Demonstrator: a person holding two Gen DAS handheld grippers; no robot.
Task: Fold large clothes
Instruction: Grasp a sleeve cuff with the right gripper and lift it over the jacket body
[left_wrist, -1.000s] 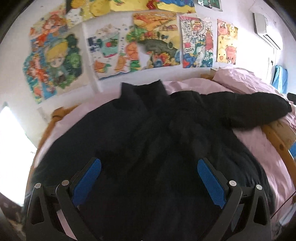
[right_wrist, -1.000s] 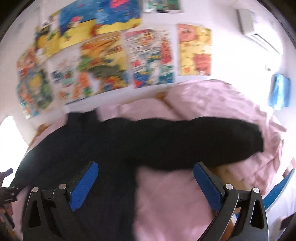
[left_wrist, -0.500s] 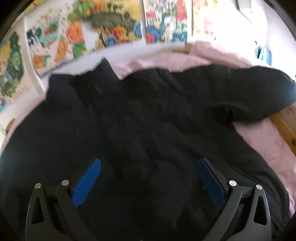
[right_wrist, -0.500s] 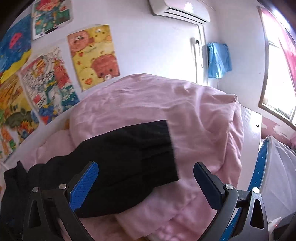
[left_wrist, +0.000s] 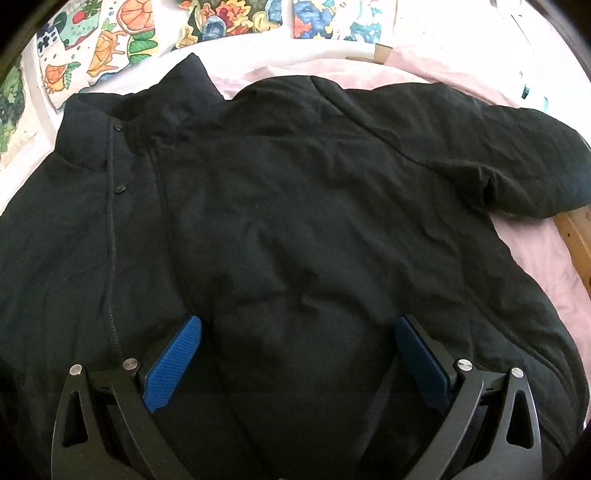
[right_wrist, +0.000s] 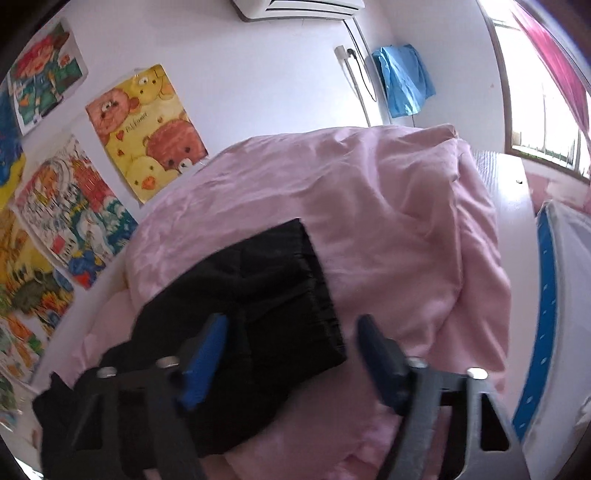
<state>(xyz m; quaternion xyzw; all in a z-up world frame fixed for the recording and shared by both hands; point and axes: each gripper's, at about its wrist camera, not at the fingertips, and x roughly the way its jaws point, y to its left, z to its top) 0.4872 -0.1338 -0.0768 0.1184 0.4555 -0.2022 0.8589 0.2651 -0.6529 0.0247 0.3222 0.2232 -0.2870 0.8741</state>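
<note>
Pink-sheeted bed (left_wrist: 535, 258) carries black padded jacket (left_wrist: 295, 206), spread flat. Left hand-held gripper (left_wrist: 295, 354) apart above its body; right hand-held gripper (right_wrist: 291, 350) just been closing w/ cuff (right_wrist: 306, 280) between pads, unclamped. Soft, bulky, prob. light: take cuff.

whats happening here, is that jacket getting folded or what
Folding is only starting. A black jacket lies spread out, front up, on a pink-sheeted bed. The left hand-held gripper hangs over the jacket's lower body, jaws wide and holding nothing. The right hand-held gripper is at the cuff of the outstretched sleeve, which rests on the pink bedding. Its jaws have just been closing, with the cuff end between them, but the pads don't appear to press on it yet. No fold is made so far.
</note>
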